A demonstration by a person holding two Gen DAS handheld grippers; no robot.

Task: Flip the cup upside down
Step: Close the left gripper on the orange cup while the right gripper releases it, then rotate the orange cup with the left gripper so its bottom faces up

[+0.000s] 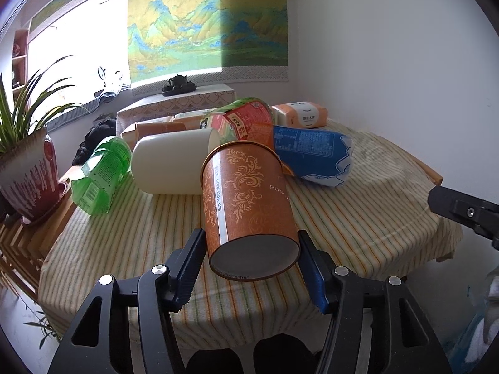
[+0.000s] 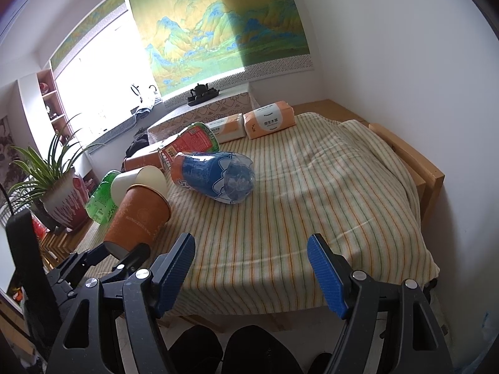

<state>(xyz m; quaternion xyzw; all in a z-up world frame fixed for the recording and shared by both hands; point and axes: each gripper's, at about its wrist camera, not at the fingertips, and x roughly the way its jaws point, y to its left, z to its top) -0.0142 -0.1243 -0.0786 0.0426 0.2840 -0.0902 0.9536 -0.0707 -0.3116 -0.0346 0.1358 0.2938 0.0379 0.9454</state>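
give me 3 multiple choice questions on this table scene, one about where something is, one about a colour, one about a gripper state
1. Where does the blue-labelled bottle lie?
A. on the striped cloth, on its side
B. upright on the windowsill
C. in the plant pot

2. What colour is the cup held by the left gripper?
A. green
B. orange with a pale scroll pattern
C. plain white

3. What state is the right gripper in?
A. shut on the cup
B. shut on a tissue pack
C. open, holding nothing

Answers:
1. A: the right wrist view shows it lying sideways on the cloth, behind the cup.
2. B: the left wrist view shows an orange wall with cream scrollwork, its base toward the camera.
3. C: its blue pads stand wide apart with only cloth between them.
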